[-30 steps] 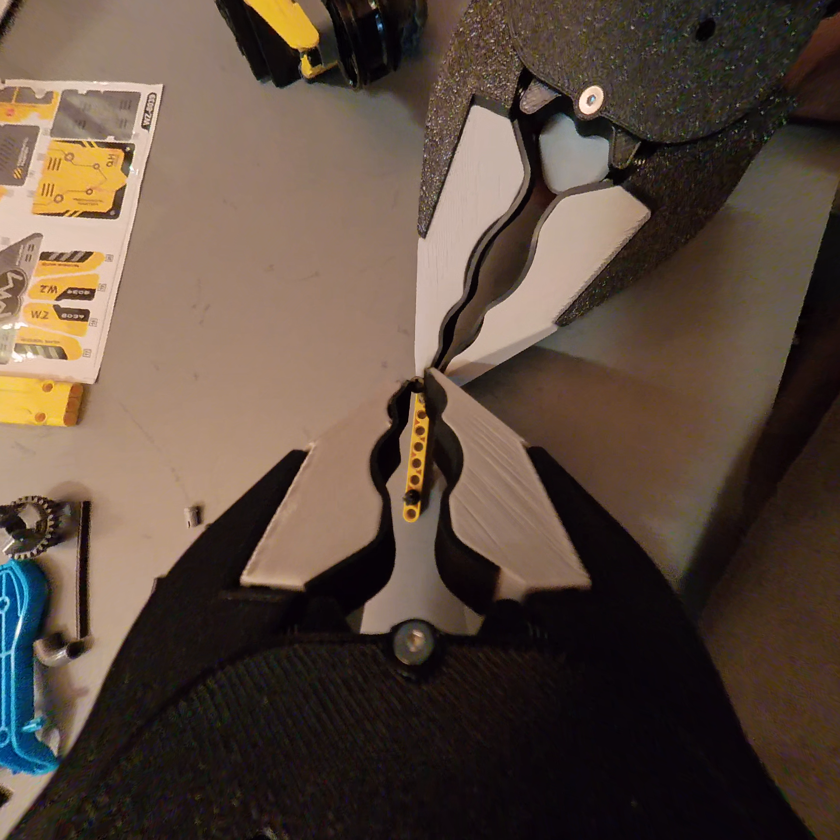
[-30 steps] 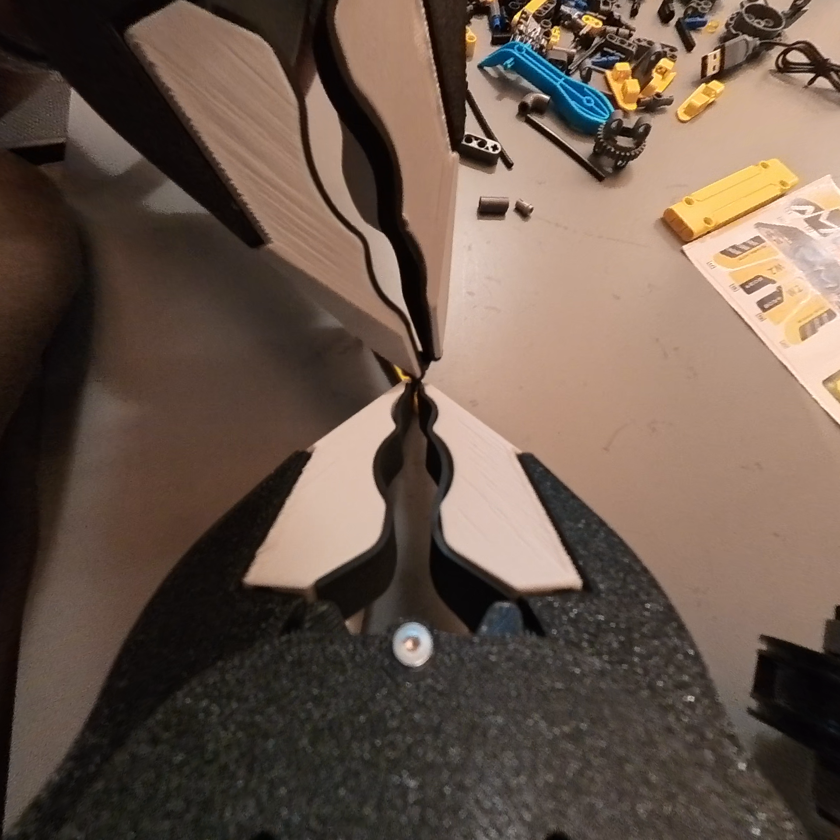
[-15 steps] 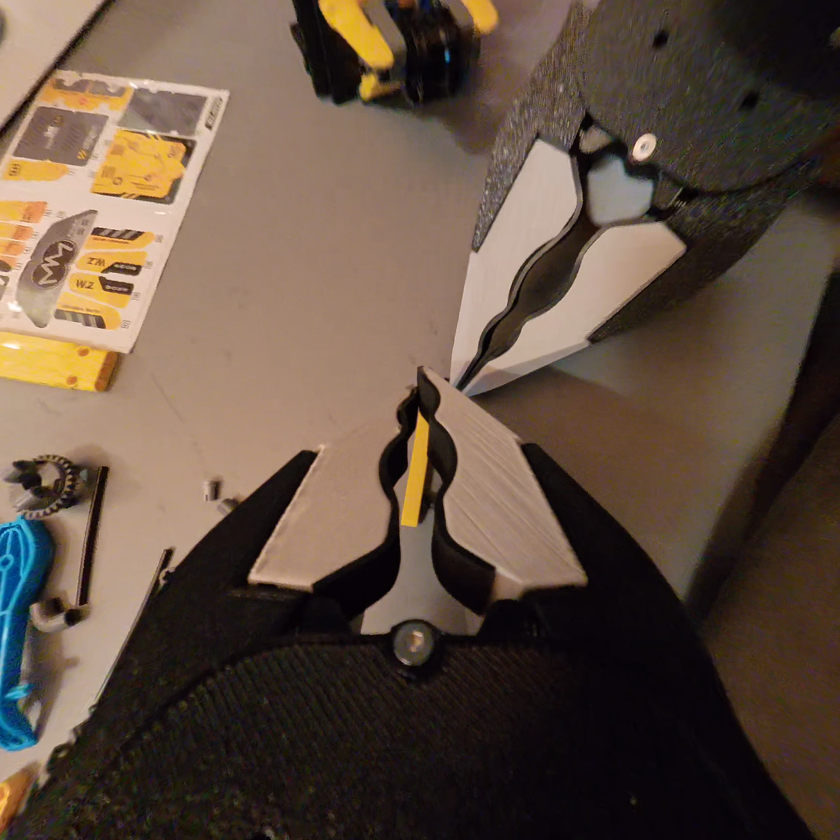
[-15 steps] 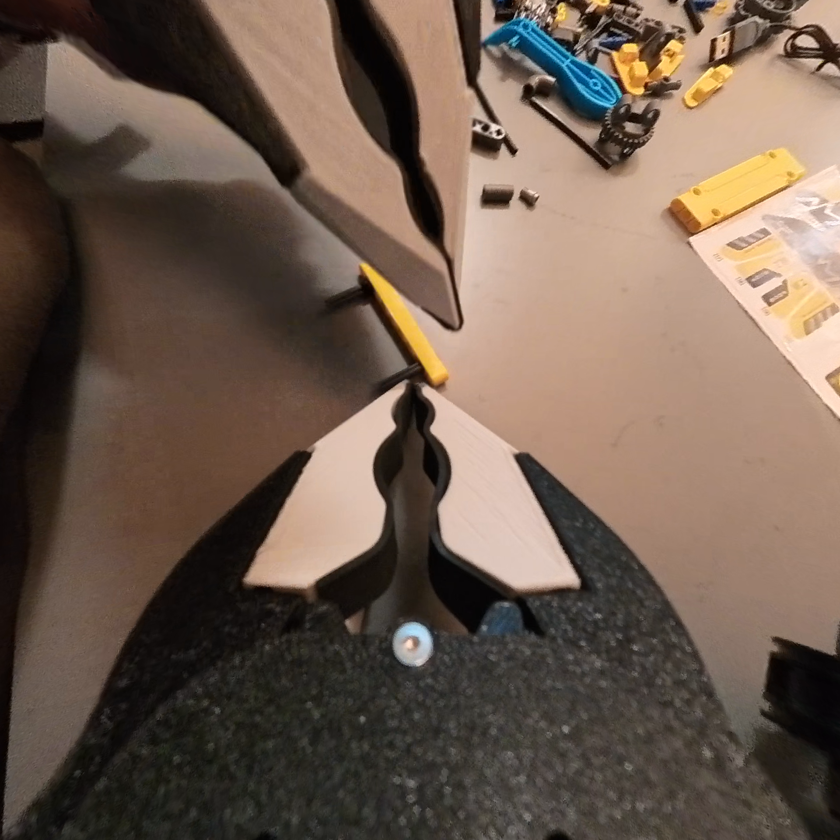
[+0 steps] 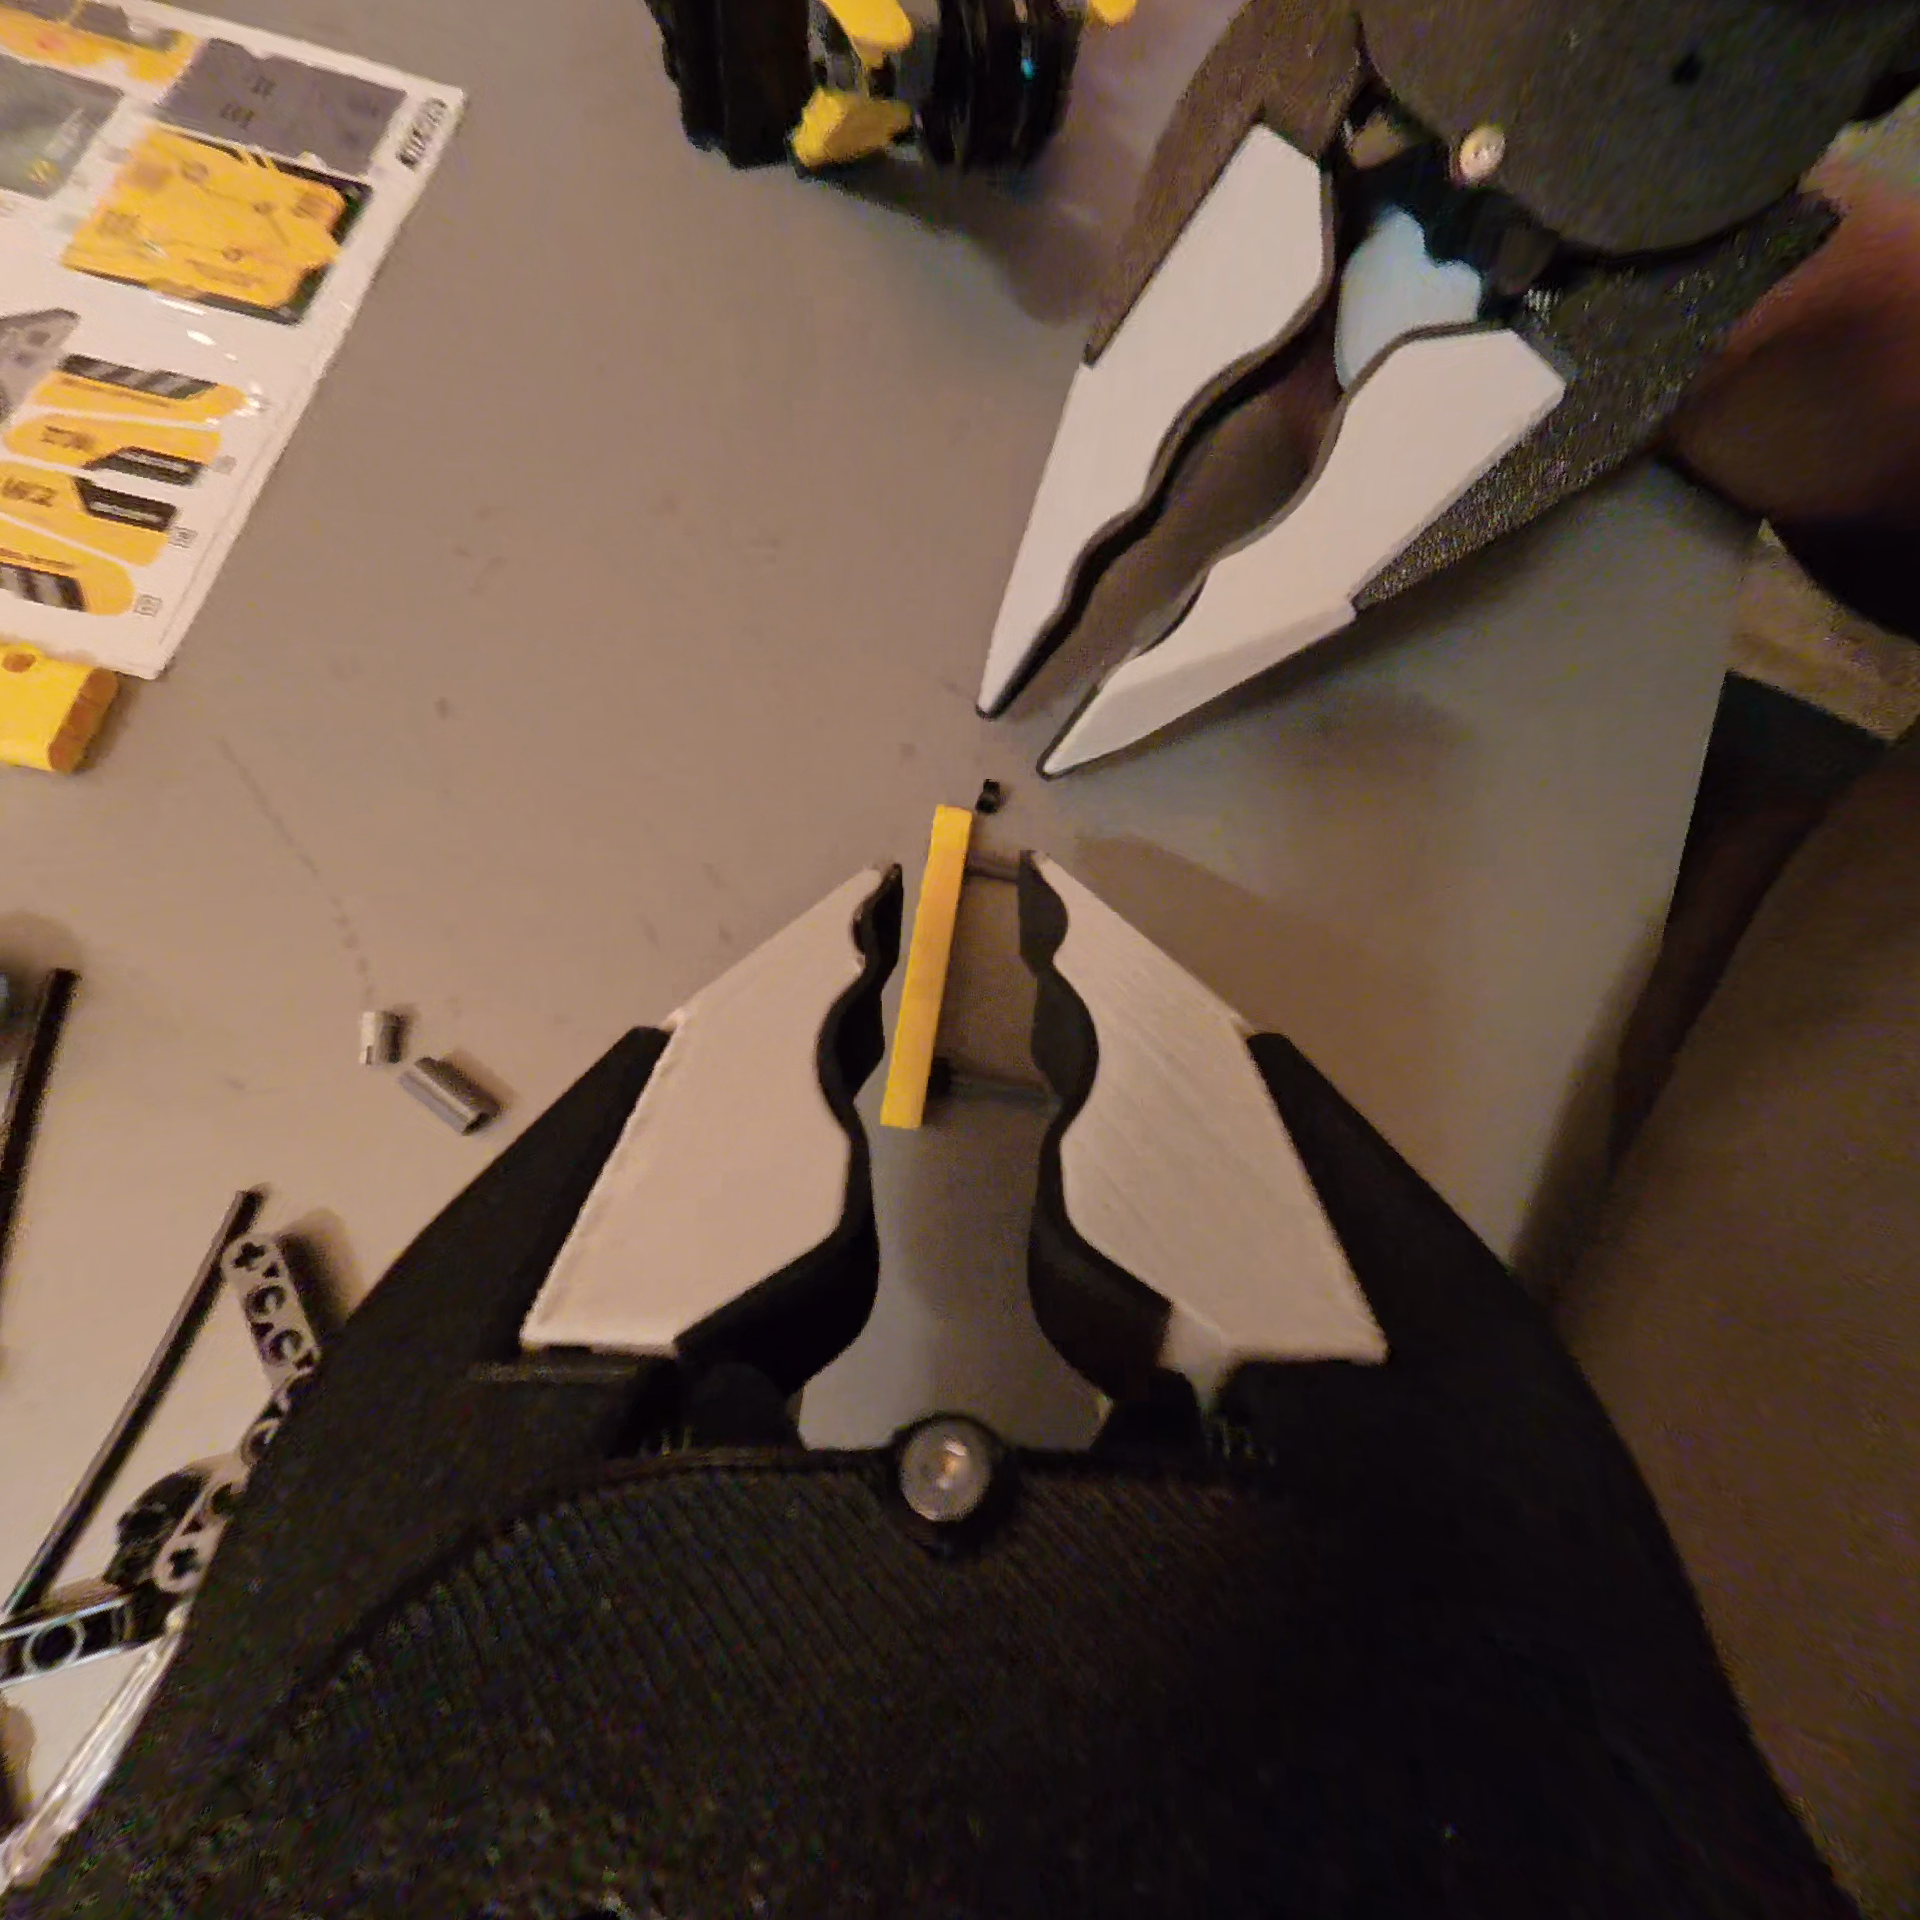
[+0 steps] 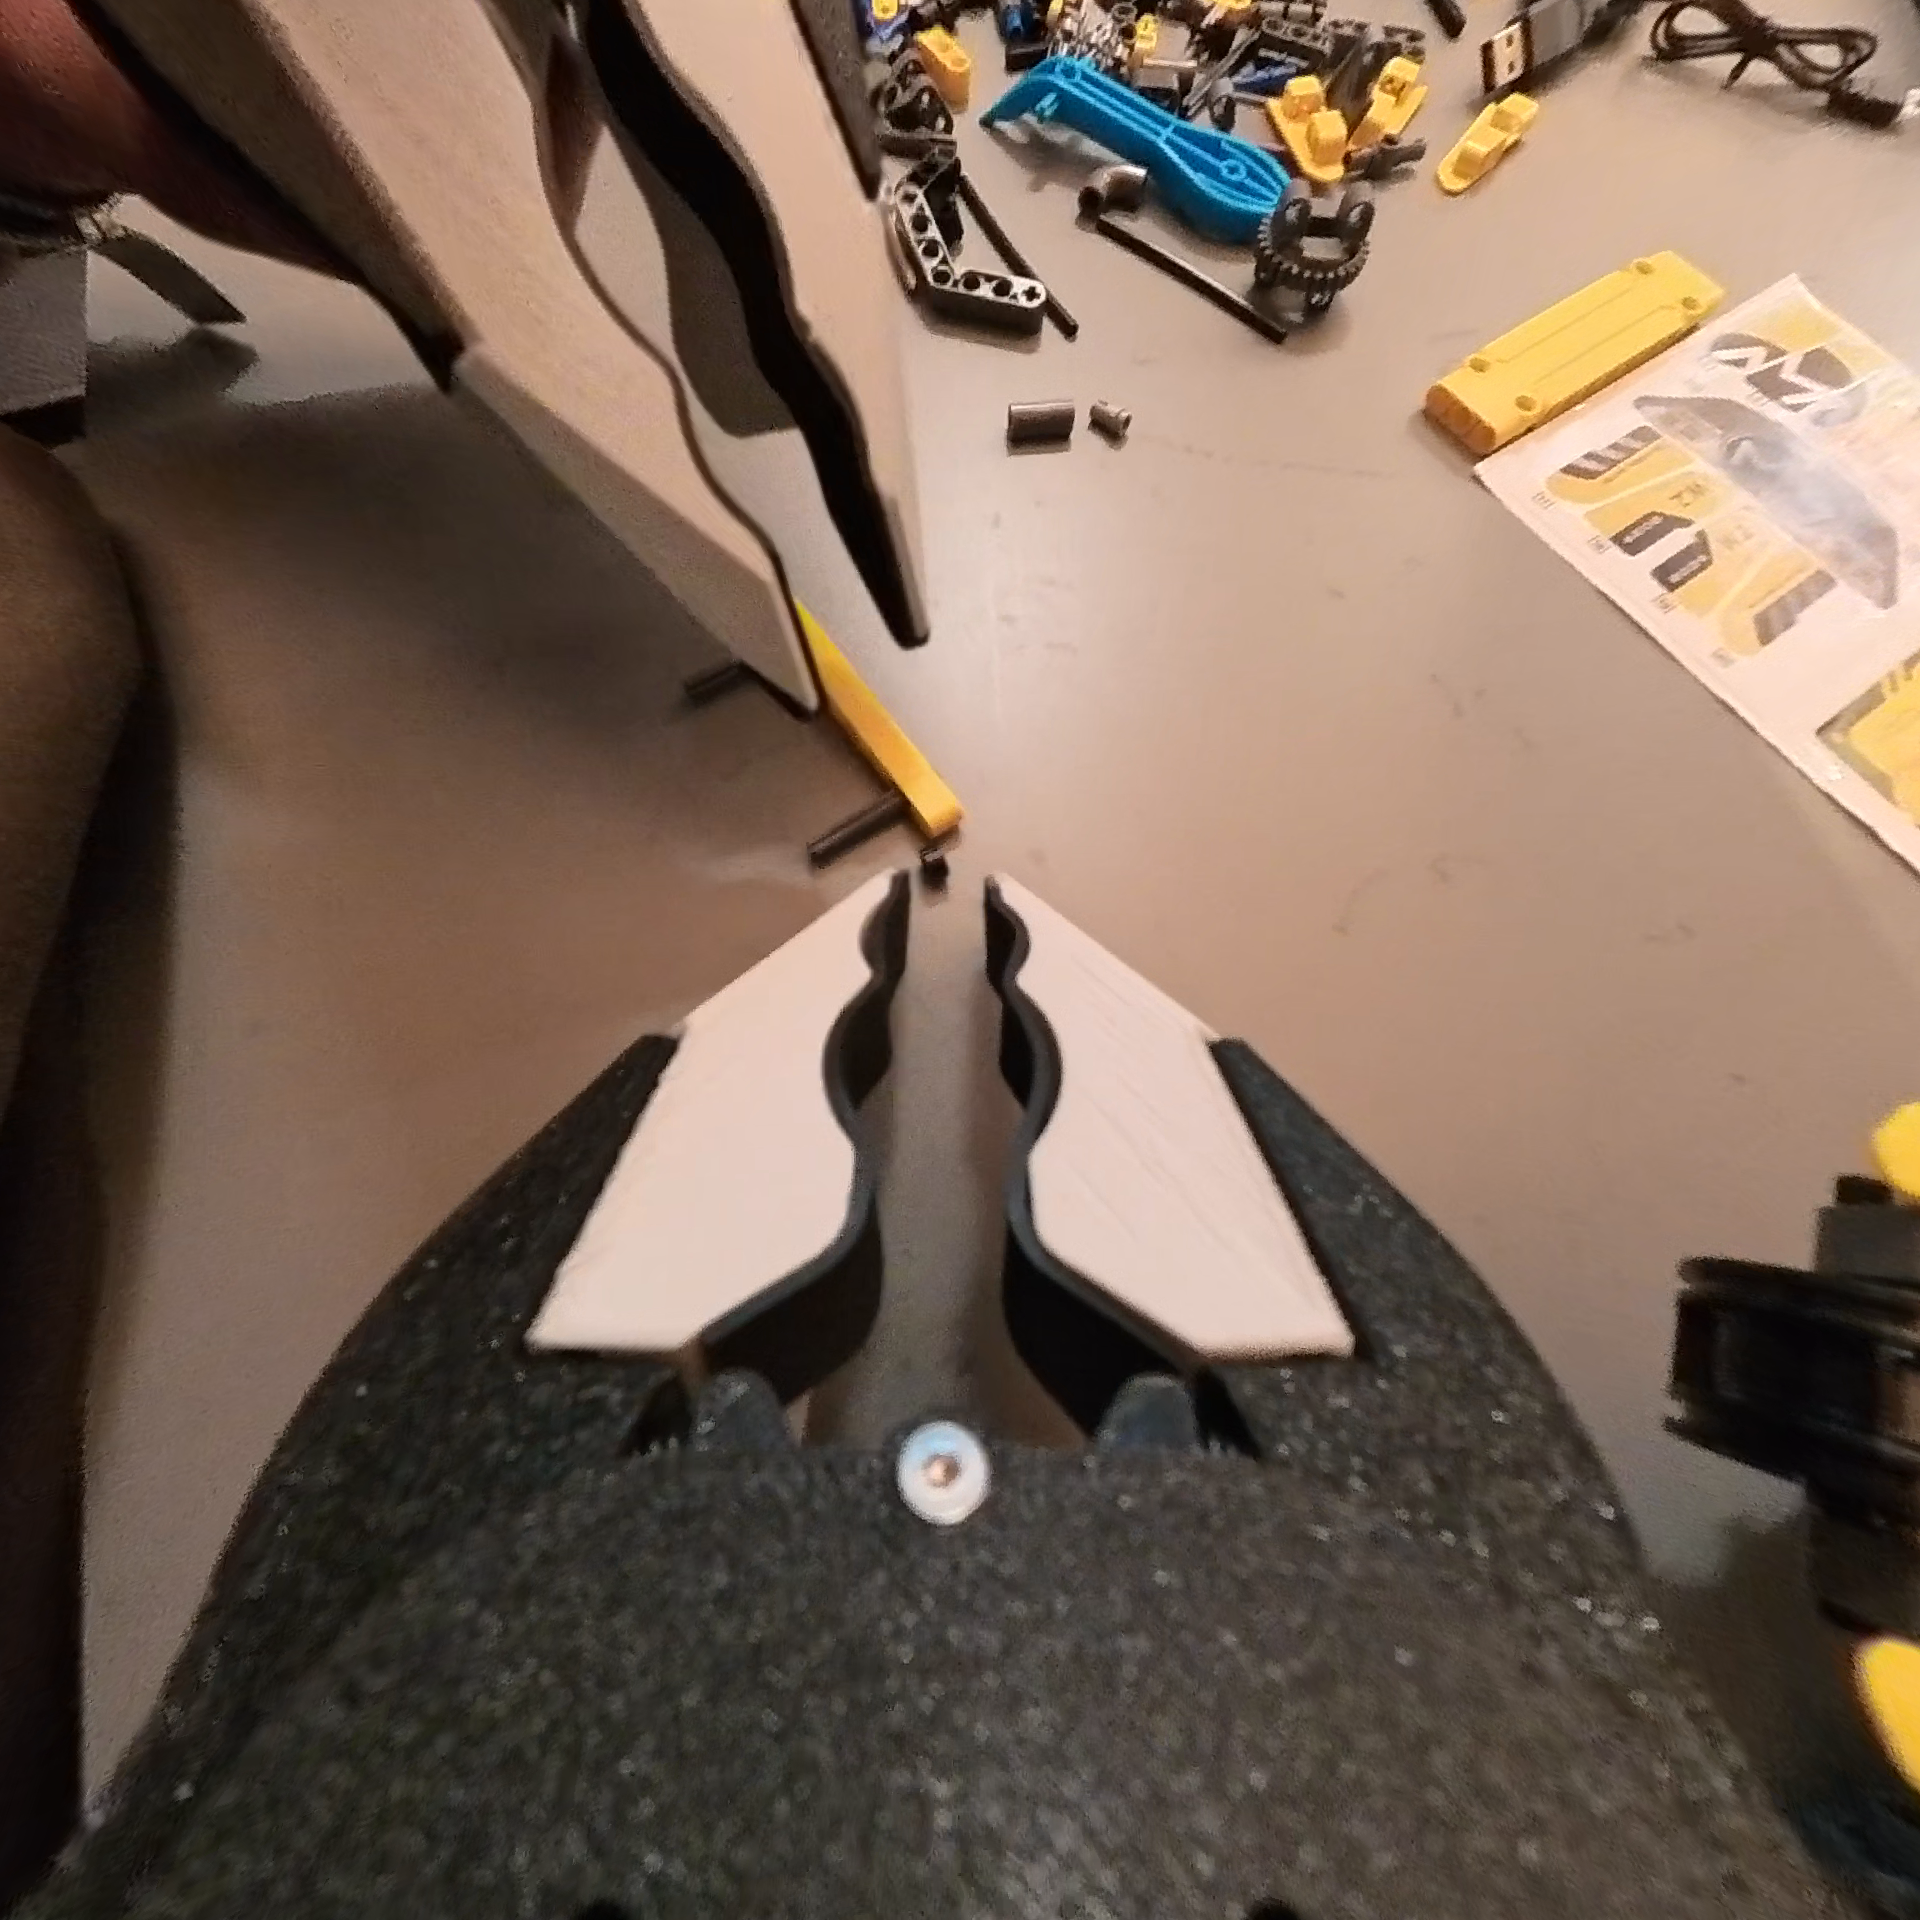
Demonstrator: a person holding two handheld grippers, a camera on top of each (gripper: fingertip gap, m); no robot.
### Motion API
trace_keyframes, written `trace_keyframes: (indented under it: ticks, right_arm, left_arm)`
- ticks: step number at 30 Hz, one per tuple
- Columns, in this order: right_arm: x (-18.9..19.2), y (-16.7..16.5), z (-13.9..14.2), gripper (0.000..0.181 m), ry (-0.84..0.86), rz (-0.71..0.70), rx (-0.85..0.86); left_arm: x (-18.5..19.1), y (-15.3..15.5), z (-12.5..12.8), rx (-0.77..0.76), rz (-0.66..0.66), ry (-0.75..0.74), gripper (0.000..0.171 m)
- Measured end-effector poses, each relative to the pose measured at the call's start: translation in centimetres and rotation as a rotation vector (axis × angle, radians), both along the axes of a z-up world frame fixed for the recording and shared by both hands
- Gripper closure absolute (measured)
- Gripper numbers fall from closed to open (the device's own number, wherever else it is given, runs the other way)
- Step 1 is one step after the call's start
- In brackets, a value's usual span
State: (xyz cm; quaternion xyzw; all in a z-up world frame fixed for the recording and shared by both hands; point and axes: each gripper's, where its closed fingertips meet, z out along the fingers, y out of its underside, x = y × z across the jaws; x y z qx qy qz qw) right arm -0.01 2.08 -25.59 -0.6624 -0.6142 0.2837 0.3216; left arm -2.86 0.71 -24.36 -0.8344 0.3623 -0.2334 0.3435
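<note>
Left wrist view, left tongs [image 5: 956, 862]: we see them spread, gripping nothing.
Left wrist view, yellow beam [image 5: 925, 966]: it lies on edge on the grey bench [image 5: 623, 520] between the two fingers; whether it brushes the left one we cannot tell.
Left wrist view, black pin [image 5: 989, 797]: tiny, just past the beam's far end.
Left wrist view, right tongs [image 5: 1023, 743]: spread, tips just beyond the pin.
Left wrist view, sticker sheet [image 5: 156, 312]: cut off at the left edge.
Right wrist view, right tongs [image 6: 940, 883]: we see them parted and empty.
Right wrist view, pin [image 6: 932, 860]: just ahead of the tips, blurred.
Right wrist view, beam [image 6: 883, 748]: beyond the pin, its far end hidden behind the left tongs [image 6: 862, 665].
Right wrist view, blue part [image 6: 1143, 177]: far off among loose pieces.
</note>
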Motion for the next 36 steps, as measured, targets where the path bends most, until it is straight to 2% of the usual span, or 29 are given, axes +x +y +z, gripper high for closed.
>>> trace_keyframes:
  ticks: [3, 7, 10, 17, 22, 31, 36]
  right_arm:
    - [-0.3, -0.2, -0.4, 0.166, -0.026, 0.024, -0.012]
    - [-0.7, -0.1, -0.9, 0.170, -0.059, 0.052, 0.011]
    - [-0.7, -0.1, -1.1, 0.178, -0.075, 0.062, 0.014]
    - [-0.6, -0.5, -0.8, 0.178, -0.048, 0.078, -0.018]
    - [-0.2, -1.8, -0.7, 0.178, -0.044, 0.153, -0.029]
    - [-0.2, -3.2, -1.1, 0.178, -0.069, 0.233, 0.073]
    - [-0.5, -3.3, -1.1, 0.178, -0.071, 0.241, 0.120]
  left_arm:
    - [0.4, -0.2, -0.7, 0.004, -0.028, 0.032, 0.152]
    - [0.7, 0.1, -1.3, 0.013, -0.056, 0.071, 0.146]
    - [0.9, 0.3, -1.6, 0.004, -0.073, 0.068, 0.145]
    - [1.1, 0.3, -1.9, -0.022, -0.099, 0.043, 0.145]
    - [0.9, 0.0, -2.4, -0.030, -0.114, 0.047, 0.147]
    - [1.0, 0.1, -2.4, -0.005, -0.127, 0.042, 0.165]
    - [1.0, 0.1, -2.4, 0.012, -0.126, 0.055, 0.166]
